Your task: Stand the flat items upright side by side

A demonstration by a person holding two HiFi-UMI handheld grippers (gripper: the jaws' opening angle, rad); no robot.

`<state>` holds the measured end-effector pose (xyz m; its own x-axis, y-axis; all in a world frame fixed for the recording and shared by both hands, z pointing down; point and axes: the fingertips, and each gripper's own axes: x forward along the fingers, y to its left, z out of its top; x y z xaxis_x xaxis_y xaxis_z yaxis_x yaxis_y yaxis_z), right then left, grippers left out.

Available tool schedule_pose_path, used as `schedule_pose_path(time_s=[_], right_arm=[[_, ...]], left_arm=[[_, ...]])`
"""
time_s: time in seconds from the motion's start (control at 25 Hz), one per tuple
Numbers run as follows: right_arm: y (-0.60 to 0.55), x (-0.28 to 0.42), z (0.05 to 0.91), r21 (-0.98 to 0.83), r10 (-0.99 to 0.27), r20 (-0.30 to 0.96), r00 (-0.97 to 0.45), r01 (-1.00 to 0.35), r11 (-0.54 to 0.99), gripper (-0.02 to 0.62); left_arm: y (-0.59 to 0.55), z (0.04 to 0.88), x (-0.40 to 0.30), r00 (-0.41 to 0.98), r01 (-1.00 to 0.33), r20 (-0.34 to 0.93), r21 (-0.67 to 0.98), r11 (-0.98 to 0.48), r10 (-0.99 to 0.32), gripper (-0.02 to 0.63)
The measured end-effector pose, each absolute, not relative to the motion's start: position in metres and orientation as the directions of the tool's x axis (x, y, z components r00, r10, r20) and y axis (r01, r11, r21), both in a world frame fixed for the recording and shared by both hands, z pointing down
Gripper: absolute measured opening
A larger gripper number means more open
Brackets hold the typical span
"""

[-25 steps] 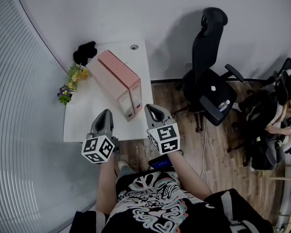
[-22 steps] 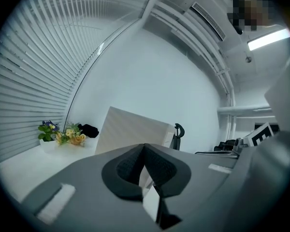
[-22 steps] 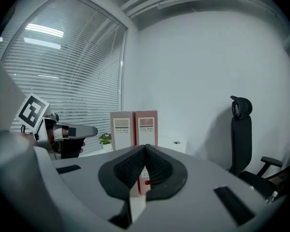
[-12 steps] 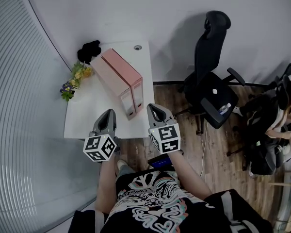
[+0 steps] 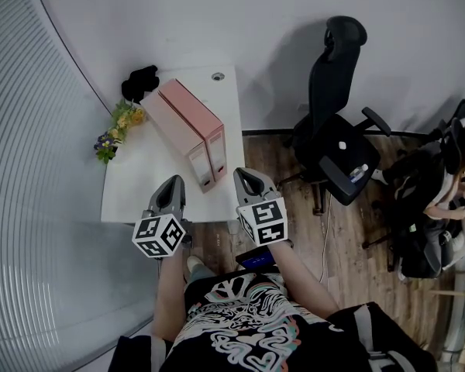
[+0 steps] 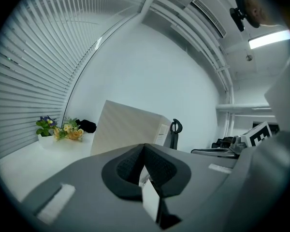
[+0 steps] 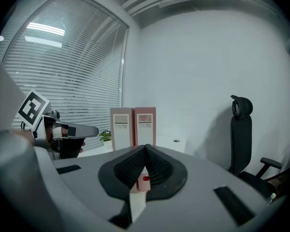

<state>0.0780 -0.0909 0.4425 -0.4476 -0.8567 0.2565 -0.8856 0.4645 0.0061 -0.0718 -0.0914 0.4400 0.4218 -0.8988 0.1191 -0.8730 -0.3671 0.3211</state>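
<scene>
Two pink file boxes, the left box (image 5: 173, 127) and the right box (image 5: 201, 120), stand upright side by side on the white table (image 5: 139, 184). In the right gripper view their labelled spines, left box (image 7: 122, 127) and right box (image 7: 146, 123), face me. The left gripper view shows one box's pale broad side (image 6: 128, 129). My left gripper (image 5: 173, 183) hovers over the table's near edge, shut and empty, short of the boxes. My right gripper (image 5: 244, 175) is level with it at the table's near right corner, jaws together, holding nothing. In their own views the left gripper (image 6: 144, 150) and the right gripper (image 7: 146, 151) show pads pressed together.
A small pot of flowers (image 5: 115, 132) and a black object (image 5: 139, 82) sit at the table's far left by the blinds. A black office chair (image 5: 337, 122) stands to the right on the wood floor. A seated person (image 5: 449, 184) is at the far right.
The head view has shifted slightly. The boxes and both grippers stand as before.
</scene>
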Motion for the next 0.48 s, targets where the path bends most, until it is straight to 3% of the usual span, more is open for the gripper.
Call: schedule_pose_path(time_s=[0.48], right_arm=[[-0.0941,0.0842,0.4460,0.005,-0.859,0.259,-0.442,-0.888,0.459,-0.002]], left_arm=[[-0.0911,0.4468,-0.0703,0.418,-0.876,0.139,0.325,-0.357,-0.898,0.000]])
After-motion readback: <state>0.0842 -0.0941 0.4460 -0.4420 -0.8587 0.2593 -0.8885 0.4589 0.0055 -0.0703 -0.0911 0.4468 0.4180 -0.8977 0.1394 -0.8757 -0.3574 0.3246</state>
